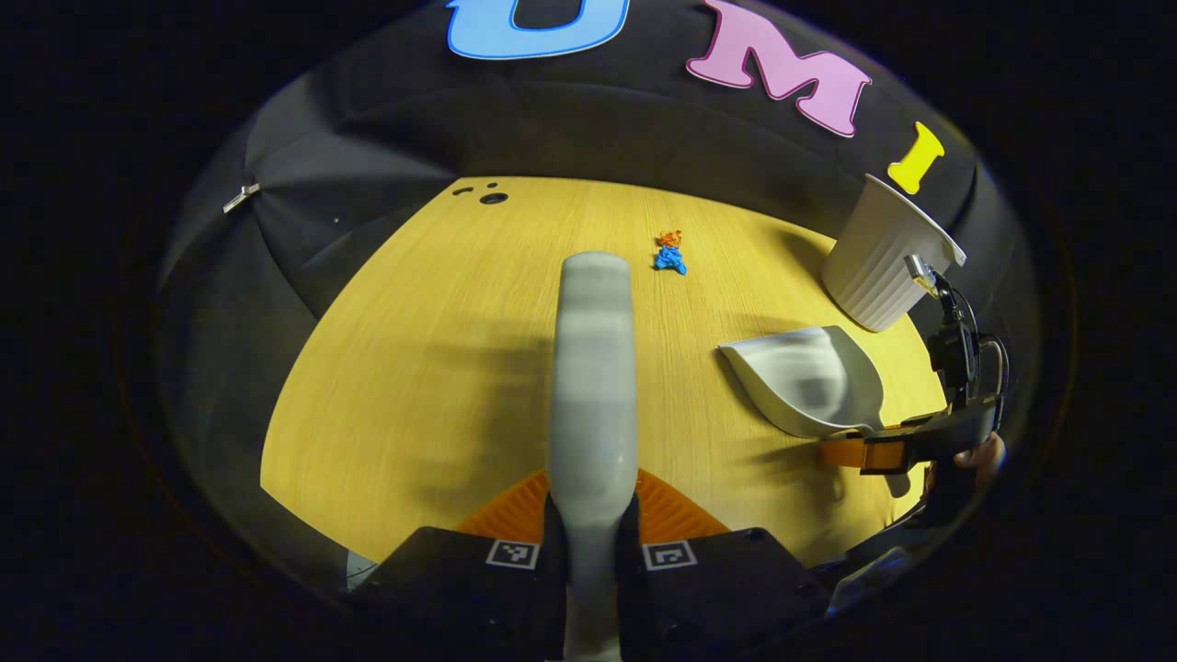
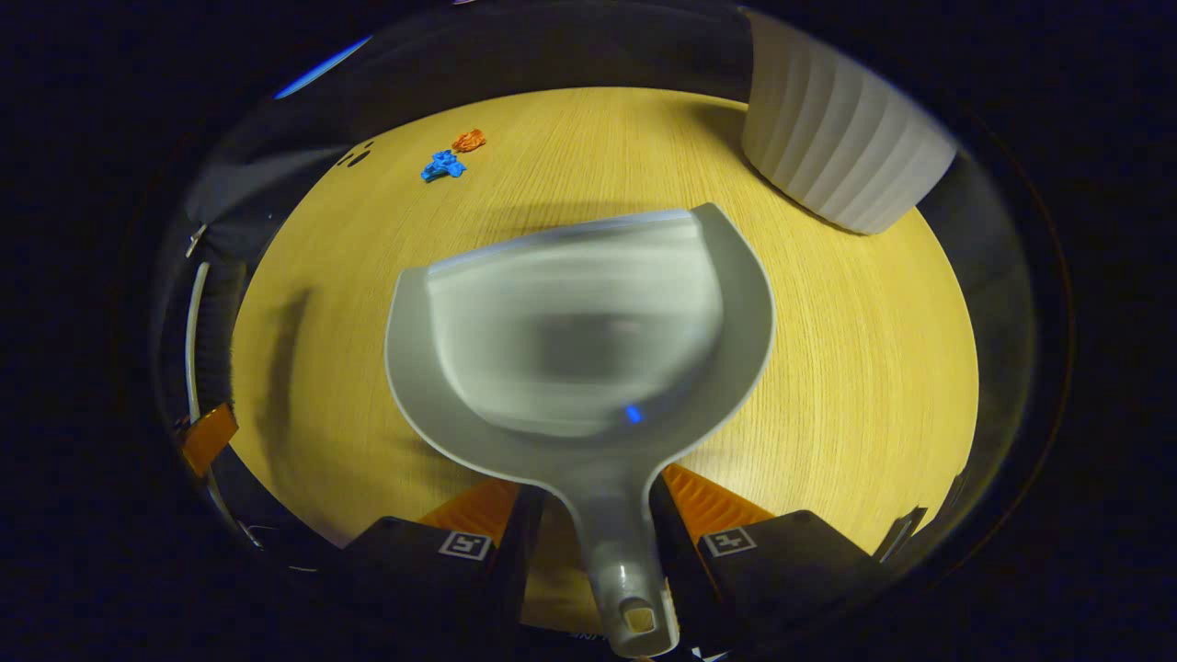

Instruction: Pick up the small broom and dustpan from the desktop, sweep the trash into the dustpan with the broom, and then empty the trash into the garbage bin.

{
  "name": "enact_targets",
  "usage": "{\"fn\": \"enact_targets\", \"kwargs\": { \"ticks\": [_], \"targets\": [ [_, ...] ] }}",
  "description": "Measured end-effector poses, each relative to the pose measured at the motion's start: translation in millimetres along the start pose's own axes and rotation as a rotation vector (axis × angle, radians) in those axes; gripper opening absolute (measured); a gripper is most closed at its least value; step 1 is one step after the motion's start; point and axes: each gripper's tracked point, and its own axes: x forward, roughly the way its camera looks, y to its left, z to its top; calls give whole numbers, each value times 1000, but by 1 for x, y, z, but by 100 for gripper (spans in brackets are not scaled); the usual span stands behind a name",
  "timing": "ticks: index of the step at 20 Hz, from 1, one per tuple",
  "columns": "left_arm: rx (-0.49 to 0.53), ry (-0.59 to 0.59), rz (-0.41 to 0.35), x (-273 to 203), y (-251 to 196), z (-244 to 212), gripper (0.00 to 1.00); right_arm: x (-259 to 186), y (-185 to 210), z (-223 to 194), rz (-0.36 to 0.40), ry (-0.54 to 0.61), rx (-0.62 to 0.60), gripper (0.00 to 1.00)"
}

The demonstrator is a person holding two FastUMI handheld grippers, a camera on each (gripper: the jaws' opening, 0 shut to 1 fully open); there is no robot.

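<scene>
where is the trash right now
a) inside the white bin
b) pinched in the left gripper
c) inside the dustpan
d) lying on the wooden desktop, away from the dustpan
d: the blue and orange scraps lie on the bare desktop, well apart from the dustpan, which the right gripper holds by its handle; the bin stands off at the other side.

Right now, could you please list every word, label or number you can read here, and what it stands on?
No readable text on the things here.
The broom, dustpan, garbage bin and trash: plain, no print.
The square markers beside the jaws: coded patterns, not words or numbers.
</scene>
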Motion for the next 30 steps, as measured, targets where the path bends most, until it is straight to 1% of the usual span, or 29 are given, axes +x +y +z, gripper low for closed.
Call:
{"fn": "enact_targets", "kwargs": {
  "ticks": [1,2,5,6,7,8,9,11,13,14,15,16,17,19,20,21,22,24,25,27,28,29,30],
  "targets": [
    [0,9,-2,2,-3,-1,27,0,-3,1,-12,-6,-23,58],
    [1,16,0,5,-3,-2,27,-5,-2,0,-10,-9,-27,43],
    [-1,41,-3,16,-7,0,27,-2,2,3,36,-39,-42,40],
    [8,51,2,21,-6,2,26,1,3,4,52,-49,-46,40],
    [21,52,14,25,-2,7,27,0,3,6,60,-70,-50,43],
    [33,51,24,28,0,13,27,0,2,6,62,-93,-66,37],
    [43,54,28,31,1,19,28,1,1,5,64,-109,-95,37],
    [65,54,32,37,3,34,25,-1,0,3,83,-104,-123,37],
    [89,68,30,47,6,50,27,-5,-3,3,90,-96,-139,37],
    [105,76,33,53,7,58,27,-5,-5,3,92,-91,-147,41],
    [121,84,40,61,10,67,28,-7,-5,2,97,-87,-147,33],
    [134,89,46,70,11,75,27,-9,-6,2,107,-82,-148,37],
    [144,94,47,79,10,84,27,-11,-6,2,116,-80,-146,33],
    [166,112,37,100,7,99,25,-16,-8,0,135,-71,-145,33],
    [179,122,33,111,7,107,27,-18,-9,0,142,-67,-145,37],
    [193,129,34,122,7,117,27,-18,-10,1,149,-63,-149,33],
    [213,134,39,133,9,127,27,-19,-11,1,156,-60,-155,37],
    [275,154,50,156,13,145,27,-20,-15,3,163,-54,-180,37],
    [323,157,50,167,13,155,27,-19,-18,4,162,-52,-197,33],
    [448,167,58,190,13,172,26,-21,-23,7,167,-50,-212,41],
    [508,177,64,201,10,176,27,-21,-24,9,174,-55,-205,33],
    [560,181,64,210,7,182,26,-21,-25,11,176,-53,-205,33],
    [598,169,53,218,-1,190,26,-19,-29,9,173,-44,-216,36]
  ]
}}
